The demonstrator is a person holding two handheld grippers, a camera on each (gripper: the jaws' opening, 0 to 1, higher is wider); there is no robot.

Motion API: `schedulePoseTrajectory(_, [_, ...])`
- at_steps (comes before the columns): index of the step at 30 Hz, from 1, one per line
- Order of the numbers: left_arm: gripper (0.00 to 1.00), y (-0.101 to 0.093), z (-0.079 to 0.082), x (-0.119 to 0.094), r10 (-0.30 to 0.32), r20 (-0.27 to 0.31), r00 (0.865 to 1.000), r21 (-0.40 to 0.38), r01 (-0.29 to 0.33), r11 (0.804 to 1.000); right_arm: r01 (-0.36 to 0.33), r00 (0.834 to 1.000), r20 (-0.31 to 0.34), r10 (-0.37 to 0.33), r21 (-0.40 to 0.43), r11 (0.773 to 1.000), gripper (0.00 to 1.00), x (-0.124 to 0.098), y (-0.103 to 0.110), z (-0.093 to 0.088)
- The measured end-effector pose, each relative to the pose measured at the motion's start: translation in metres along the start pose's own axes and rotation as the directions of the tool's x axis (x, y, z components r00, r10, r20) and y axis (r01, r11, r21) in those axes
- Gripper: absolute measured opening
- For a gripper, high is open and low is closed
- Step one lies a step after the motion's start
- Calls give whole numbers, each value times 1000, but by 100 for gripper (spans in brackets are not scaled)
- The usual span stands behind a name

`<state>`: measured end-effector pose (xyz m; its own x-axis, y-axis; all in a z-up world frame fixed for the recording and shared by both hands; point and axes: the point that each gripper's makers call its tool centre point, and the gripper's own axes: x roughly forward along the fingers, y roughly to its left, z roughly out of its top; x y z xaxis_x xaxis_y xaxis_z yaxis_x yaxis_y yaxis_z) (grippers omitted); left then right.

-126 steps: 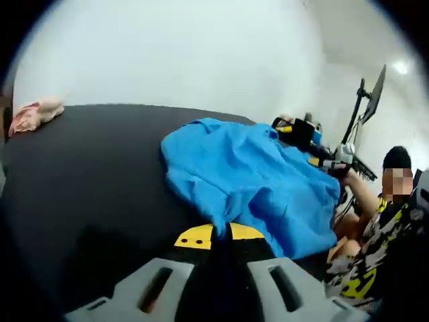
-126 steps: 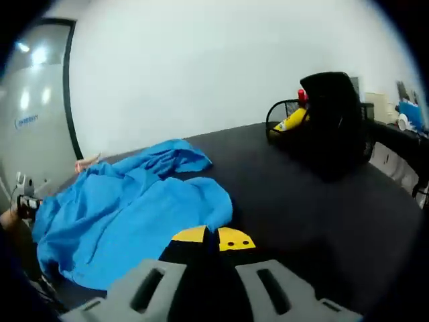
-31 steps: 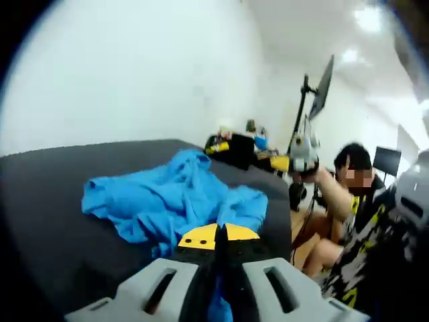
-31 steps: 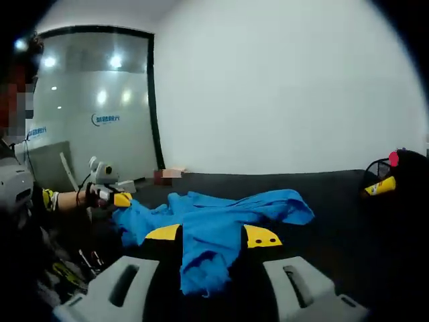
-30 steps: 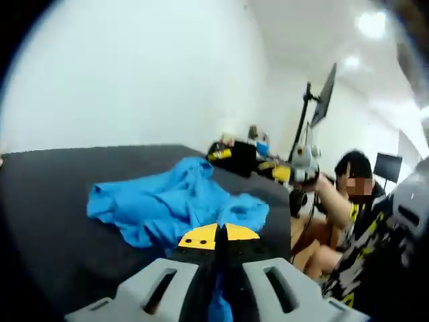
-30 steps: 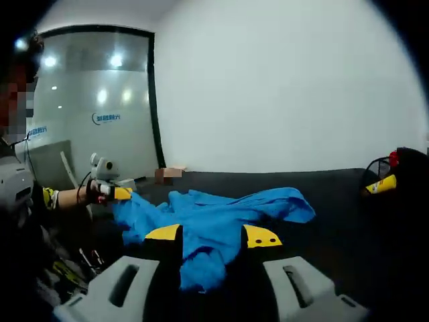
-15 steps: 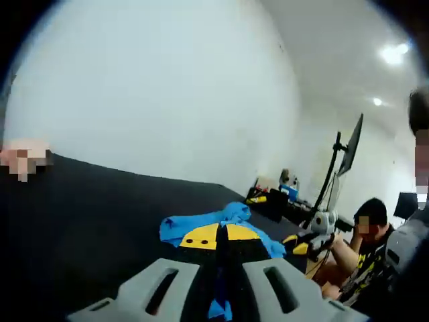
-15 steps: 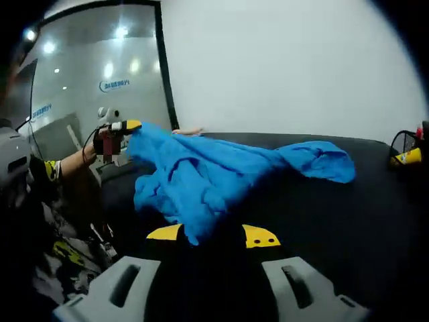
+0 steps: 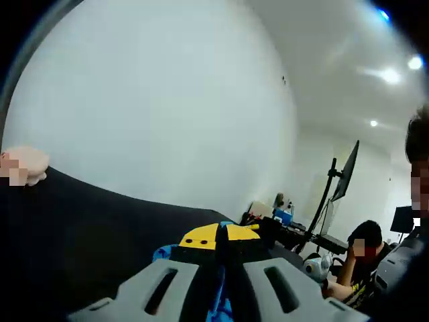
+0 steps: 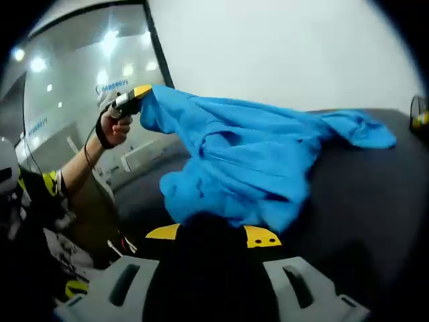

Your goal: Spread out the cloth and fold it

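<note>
Near end first: in the right gripper view, the right gripper point(image 10: 213, 236) sits low with its yellow-tipped jaws spread apart; a dark shape lies between them and the cloth point(image 10: 268, 161) hangs just beyond the tips. Can't tell whether it pinches any fabric, since the spot is in shadow.

The cloth is blue, lifted off the black table point(image 10: 375, 201) on its left side and draped down toward the right, where its far end trails on the tabletop. Probably raised like this to let the bunched fabric fall open before it's laid flat (spreading step, folding not yet begun).

Further off on the left, the left gripper point(image 10: 137, 94) is held high in the person's hand point(image 10: 115, 126), pinching a corner of the cloth at its top. In the left gripper view, that gripper's jaws point(image 9: 218, 236) are pressed together w/ a strip of blue cloth point(image 9: 218, 305) running down between them. Beyond, a pink item point(image 9: 23, 164) rests at the table's far left edge, and a monitor point(image 9: 342, 181) stands at right.
</note>
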<state>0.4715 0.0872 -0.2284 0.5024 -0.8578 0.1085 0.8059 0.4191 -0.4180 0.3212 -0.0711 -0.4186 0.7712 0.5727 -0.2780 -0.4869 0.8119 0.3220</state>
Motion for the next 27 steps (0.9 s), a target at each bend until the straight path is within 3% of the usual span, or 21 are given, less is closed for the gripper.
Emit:
schedulePoseTrajectory(1, [0, 0, 0, 1, 0, 1, 1000, -2, 0, 1000, 40, 999, 5, -39, -65, 997, 38, 9, -1, 4])
schedulePoseTrajectory(2, [0, 0, 1, 1, -1, 6, 1000, -10, 1, 1000, 25, 1000, -15, -27, -85, 996, 38, 17, 5, 3])
schedulePoseTrajectory(3, [0, 0, 2, 1, 1, 14, 1000, -18, 0, 1000, 33, 999, -14, -34, -67, 997, 38, 23, 6, 6])
schedulePoseTrajectory(5, [0, 1, 3, -1, 6, 17, 1000, -18, -6, 1000, 92, 996, -9, -93, -22, 995, 27, 27, -3, 9])
schedulePoseTrajectory(6, [0, 3, 3, -2, 18, 16, 1000, -9, -18, 1000, 139, 990, -2, -140, -85, 987, 17, 28, -13, 9])
schedulePoseTrajectory(7, [0, 7, 4, -5, 28, 13, 1000, 9, -28, 1000, 172, 985, 18, -173, -240, 955, 8, 24, -19, 9])
schedulePoseTrajectory(8, [0, 13, 2, -8, 52, 3, 999, 39, -52, 998, 143, 990, 28, -141, -320, 937, 7, 23, -15, 10])
schedulePoseTrajectory(11, [0, 32, 7, -16, 121, 20, 992, 82, -122, 989, 121, 992, 6, -125, -272, 955, 4, 11, -16, 8])
schedulePoseTrajectory(15, [0, 54, 19, -32, 176, 69, 982, -1, -176, 984, 166, 985, -6, -173, -252, 953, 3, -18, -48, 16])
schedulePoseTrajectory(17, [0, 67, 31, -43, 207, 114, 972, -27, -205, 978, 263, 964, 36, -264, -276, 924, 3, -39, -74, 32])
schedulePoseTrajectory(18, [0, 71, 34, -48, 216, 124, 968, -40, -213, 976, 308, 950, 48, -308, -315, 898, 3, -52, -90, 41])
schedulePoseTrajectory(20, [0, 82, 42, -60, 236, 137, 962, -65, -229, 971, 326, 945, 58, -323, -269, 906, 3, -65, -113, 50])
schedulePoseTrajectory(22, [0, 88, 39, -69, 256, 133, 957, -66, -249, 966, 354, 934, 123, -336, -173, 919, 2, -83, -136, 65])
schedulePoseTrajectory(24, [0, 85, 30, -75, 247, 114, 962, -81, -239, 968, 387, 908, 218, -359, -103, 916, 2, -104, -154, 86])
schedulePoseTrajectory(26, [0, 77, 19, -79, 227, 75, 971, -52, -224, 973, 454, 859, 323, -397, -120, 883, 2, -131, -168, 111])
schedulePoseTrajectory(27, [0, 68, 14, -78, 196, 50, 979, -12, -196, 981, 482, 824, 400, -402, -122, 867, 2, -146, -168, 129])
